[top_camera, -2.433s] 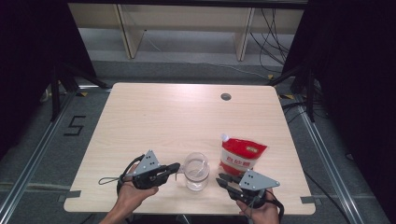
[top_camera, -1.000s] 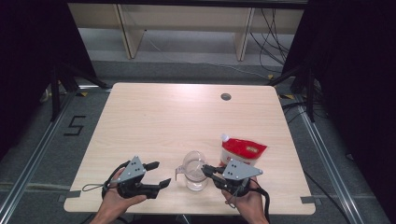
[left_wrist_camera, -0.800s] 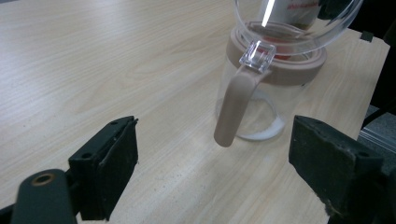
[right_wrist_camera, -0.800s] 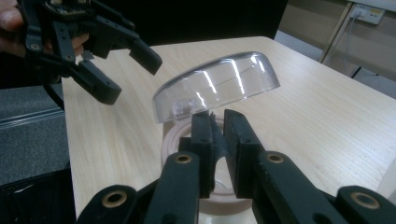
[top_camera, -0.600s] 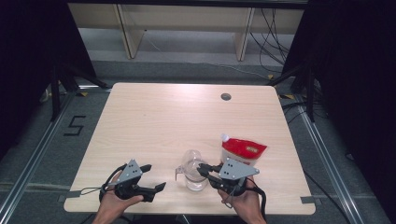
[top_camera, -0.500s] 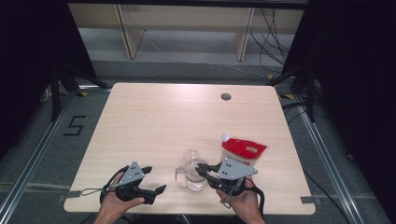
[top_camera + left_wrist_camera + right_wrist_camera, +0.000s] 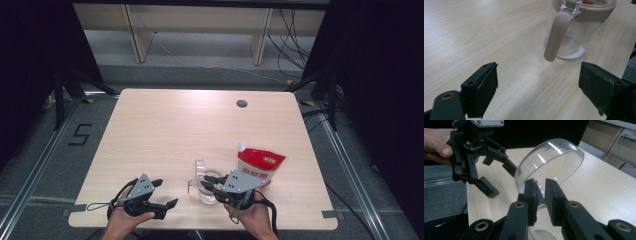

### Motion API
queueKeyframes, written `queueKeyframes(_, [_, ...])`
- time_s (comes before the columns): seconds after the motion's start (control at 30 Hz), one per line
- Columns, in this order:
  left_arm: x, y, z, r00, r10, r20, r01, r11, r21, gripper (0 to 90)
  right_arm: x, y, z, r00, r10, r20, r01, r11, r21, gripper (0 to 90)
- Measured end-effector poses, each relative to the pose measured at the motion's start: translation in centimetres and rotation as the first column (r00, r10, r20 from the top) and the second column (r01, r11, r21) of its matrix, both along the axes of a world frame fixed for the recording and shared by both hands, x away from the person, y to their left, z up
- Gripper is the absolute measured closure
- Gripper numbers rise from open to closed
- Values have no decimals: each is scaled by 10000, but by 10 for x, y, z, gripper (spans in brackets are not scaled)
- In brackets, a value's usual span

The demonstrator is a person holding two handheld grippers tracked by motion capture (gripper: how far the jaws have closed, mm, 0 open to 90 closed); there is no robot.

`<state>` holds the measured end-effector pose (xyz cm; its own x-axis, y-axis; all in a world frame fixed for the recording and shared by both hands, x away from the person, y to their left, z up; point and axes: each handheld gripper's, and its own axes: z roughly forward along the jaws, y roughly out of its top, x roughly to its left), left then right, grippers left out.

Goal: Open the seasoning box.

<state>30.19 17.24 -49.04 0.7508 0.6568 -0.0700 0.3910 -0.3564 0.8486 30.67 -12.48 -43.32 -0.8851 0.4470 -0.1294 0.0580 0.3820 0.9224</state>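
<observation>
A clear glass jar [image 7: 207, 192] with a beige collar stands near the front edge of a pale wooden table [image 7: 165, 130], between the two hand-held grippers. Its hinged transparent lid [image 7: 199, 172] is swung up and open, and is seen tilted toward the person's left. The right gripper [image 7: 212, 184] is closed on that lid — in the right gripper view, the two black jaws are drawn narrow around a small tab at the edge of the domed lid [image 7: 549, 163], which arcs up and away beyond them. The left gripper [image 7: 165, 194] is held just to the left of the jar, apart from it, with its jaws spread wide and nothing between them. In the left gripper view, the jar [image 7: 579, 27] lies ahead and slightly to the right of the gap between the jaws, and a long beige latch arm [image 7: 556, 35] hangs down its near side, its long axis close to upright. The jar body is therefore nearer to the left gripper, which would need to be moved forward and a little rightward to straddle it (the latch arm sits directly in that path). A red and white pouch [image 7: 260, 165] stands just behind the right gripper, to the right of the jar.
</observation>
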Motion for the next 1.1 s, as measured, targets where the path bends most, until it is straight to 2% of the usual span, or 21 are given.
queueKeyframes(0.03, [0,0,-1,10000,-6,18,6,10000,-52,155,1,1,0,10000,72,40,-72,9999,-89,800])
queueKeyframes(0.07, [-1,-1,-2,9997,158,-179,-163,9995,-253,155,0,3,0,9999,109,-51,-110,9999,-91,798])
queueKeyframes(0.17, [-1,0,-1,9998,184,-89,-185,9997,-138,155,1,9,-1,9996,280,-36,-280,9995,-148,792])
queueKeyframes(0.23, [-1,1,1,9996,267,-41,-268,9994,-229,155,0,11,-1,9995,296,-125,-298,9994,-150,789])
queueKeyframes(0.3, [-1,3,1,9995,312,-20,-313,9989,-336,155,0,9,-1,9996,283,-24,-284,9995,-158,785])
queueKeyframes(0.43, [0,4,1,9994,331,-53,-333,9989,-322,155,3,2,-1,9999,74,-120,-75,9999,-68,749])
queueKeyframes(0.53, [-1,3,1,9995,297,-67,-299,9991,-311,155,2,-3,-3,9997,-178,-145,179,9998,94,682])
queueKeyframes(0.6, [0,3,1,9996,281,-76,-283,9993,-224,155,3,-9,-5,9995,-114,-301,123,9995,297,624])
queueKeyframes(0.67, [0,2,1,9996,265,-51,-266,9994,-220,155,4,-14,-6,9995,-36,-315,43,9998,205,572])
queueKeyframes(0.73, [0,2,1,9996,277,-72,-279,9992,-287,155,5,-18,-7,9993,-109,-365,117,9997,223,527])
queueKeyframes(0.77, [0,2,2,9995,324,-64,-326,9991,-257,155,5,-20,-8,9990,-215,-391,230,9990,389,506])
queueKeyframes(0.8, [0,2,2,9996,268,-67,-271,9989,-380,155,6,-23,-9,9985,-152,-530,172,9991,387,481])
queueKeyframes(0.87, [1,2,2,9998,136,-115,-142,9985,-532,155,5,-29,-12,9974,-357,-631,393,9976,573,442])
queueKeyframes(0.9, [1,2,3,9998,141,-108,-147,9984,-548,156,4,-32,-14,9949,-344,-951,407,9971,645,427])
queueKeyframes(0.93, [1,2,3,9999,132,-88,-136,9986,-505,156,4,-32,-14,9949,-344,-951,407,9971,645,427])
queueKeyframes(0.97, [0,2,4,9999,154,-57,-156,9991,-405,157,6,-33,-15,9979,-236,-595,269,9981,550,423])
queueKeyframes(1.0, [0,2,3,9999,95,-54,-98,9989,-465,159,4,-35,-16,9965,-353,-760,394,9978,538,412])
queueKeyframes(1.07, [0,2,3,9999,109,2,-108,9991,-410,163,4,-38,-16,9972,-405,-635,438,9977,521,402])
queueKeyframes(1.1, [0,2,3,9999,112,-16,-113,9991,-410,163,2,-40,-17,9960,-477,-756,518,9972,530,392])
